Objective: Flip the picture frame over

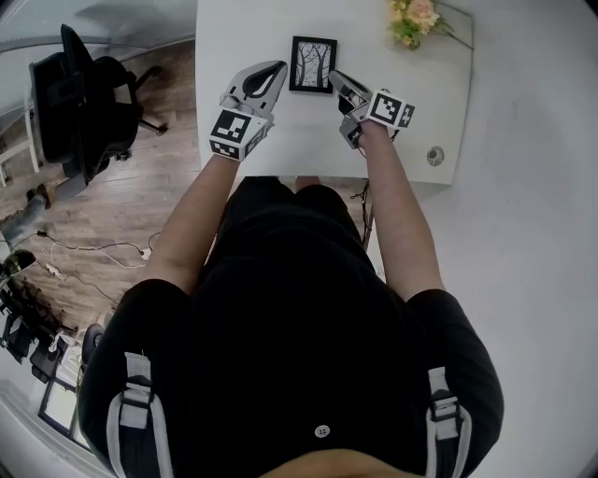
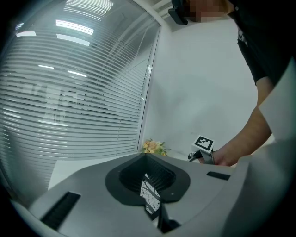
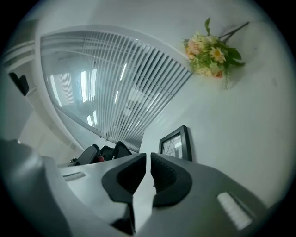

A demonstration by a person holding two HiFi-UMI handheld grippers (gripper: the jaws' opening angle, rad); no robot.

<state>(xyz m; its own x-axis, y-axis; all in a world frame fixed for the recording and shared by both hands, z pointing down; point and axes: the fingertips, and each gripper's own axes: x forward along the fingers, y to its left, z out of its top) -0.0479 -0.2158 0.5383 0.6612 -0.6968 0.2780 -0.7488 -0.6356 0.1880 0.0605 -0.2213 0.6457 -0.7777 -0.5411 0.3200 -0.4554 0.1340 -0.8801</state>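
Picture frame point(image 1: 312, 63) lies flat, print side up, on the white worktop point(image 1: 280, 149), not yet flipped. Left tool point(image 1: 278, 67) has jaws closed w/ nothing pinched, tip just beside the frame's left edge. Right tool point(image 1: 334, 77) is also closed & empty, tip at the right edge. Prob. they flank it so a shut tip can pry an edge up w/o the frame sliding. Flowers point(image 1: 414, 19) sit well apart

Office — swivel chair point(image 1: 86, 105), blinds point(image 2: 69, 92)
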